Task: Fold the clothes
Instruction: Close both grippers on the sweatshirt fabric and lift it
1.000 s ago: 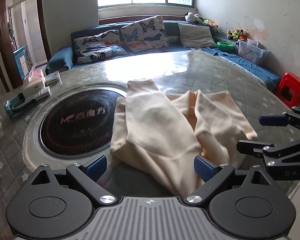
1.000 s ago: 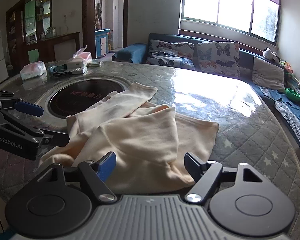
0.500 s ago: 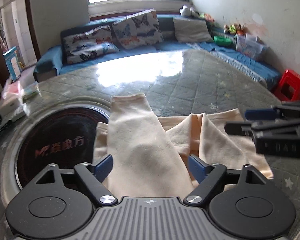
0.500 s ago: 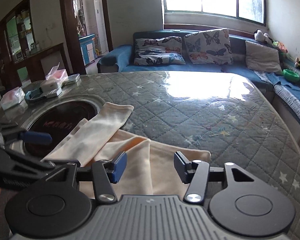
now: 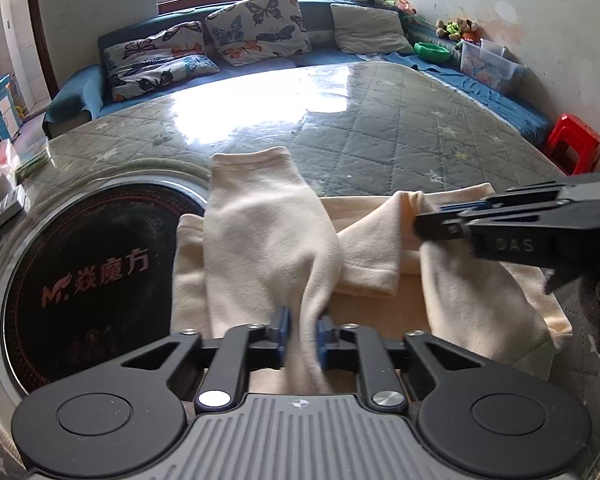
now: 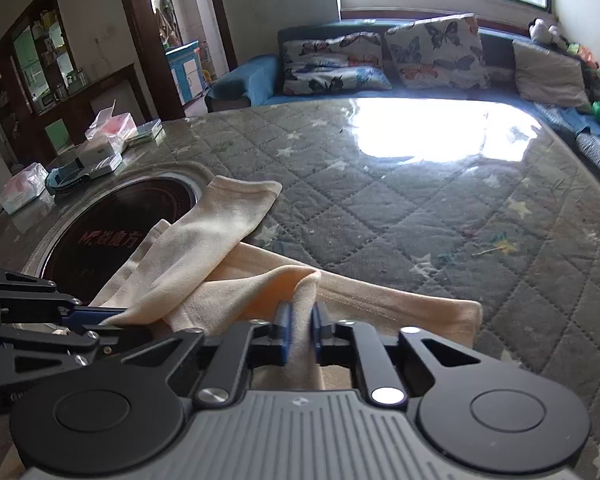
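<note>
A cream long-sleeved garment [image 5: 268, 240] lies crumpled on the quilted grey-green table, partly over a round black hob; it also shows in the right wrist view [image 6: 228, 240]. My left gripper [image 5: 302, 330] is shut on a fold of the cloth at the garment's near edge. My right gripper [image 6: 300, 326] is shut on another raised fold of the garment. In the left wrist view the right gripper [image 5: 424, 226] pinches cloth at the right. In the right wrist view the left gripper [image 6: 112, 322] pinches cloth at the lower left.
The round black hob [image 5: 84, 272] is set into the table [image 5: 400, 136] at left. Tissue packs and boxes [image 6: 100, 148] sit at the table's far left edge. A blue sofa with butterfly cushions [image 5: 256, 28] runs behind the table. A red stool [image 5: 576, 148] stands at right.
Both grippers moved forward and down onto the garment and closed from open onto folds of cloth. The cloth is now pulled up into ridges at both grips.
</note>
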### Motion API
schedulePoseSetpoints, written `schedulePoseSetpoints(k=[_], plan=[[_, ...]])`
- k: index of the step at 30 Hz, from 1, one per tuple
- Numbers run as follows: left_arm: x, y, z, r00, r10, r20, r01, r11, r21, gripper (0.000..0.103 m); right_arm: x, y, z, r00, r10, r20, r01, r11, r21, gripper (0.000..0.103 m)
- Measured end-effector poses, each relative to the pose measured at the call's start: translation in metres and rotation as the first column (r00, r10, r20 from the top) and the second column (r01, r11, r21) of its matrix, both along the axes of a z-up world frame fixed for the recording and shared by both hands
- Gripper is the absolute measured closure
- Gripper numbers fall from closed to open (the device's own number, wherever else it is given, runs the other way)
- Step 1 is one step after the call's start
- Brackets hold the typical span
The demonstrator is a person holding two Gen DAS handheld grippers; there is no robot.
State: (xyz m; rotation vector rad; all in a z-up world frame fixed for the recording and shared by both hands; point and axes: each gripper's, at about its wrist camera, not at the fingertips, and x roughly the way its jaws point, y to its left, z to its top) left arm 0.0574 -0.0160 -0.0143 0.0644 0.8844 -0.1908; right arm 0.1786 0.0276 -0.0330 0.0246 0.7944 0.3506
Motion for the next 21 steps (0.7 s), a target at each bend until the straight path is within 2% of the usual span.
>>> schedulePoseSetpoints(k=[7, 11, 19, 21], plan=[[-0.026, 0.027, 0.010, 0.996, 0.074, 0.048, -0.073, 0.997, -0.021, 0.096, -0.043, -0.025, 0.034, 0.985, -0.085, 0.147, 0.092, 0.995, -0.038, 0.098], [-0.050, 0.055, 0.017, 0.989, 0.132, 0.064, -0.130, 0.991, -0.032, 0.096, -0.078, -0.053, 0.050, 0.963, -0.166, 0.214, 0.178, 0.983, -0.037, 0.098], [-0.112, 0.110, 0.021, 0.976, 0.209, 0.055, -0.206, 0.977, -0.050, 0.097, -0.145, -0.107, 0.055, 0.910, -0.329, 0.252, 0.345, 0.939, -0.019, 0.098], [-0.121, 0.112, 0.020, 0.978, 0.205, 0.047, -0.203, 0.978, -0.050, 0.097, -0.157, -0.114, 0.050, 0.910, -0.344, 0.231, 0.359, 0.933, -0.023, 0.098]])
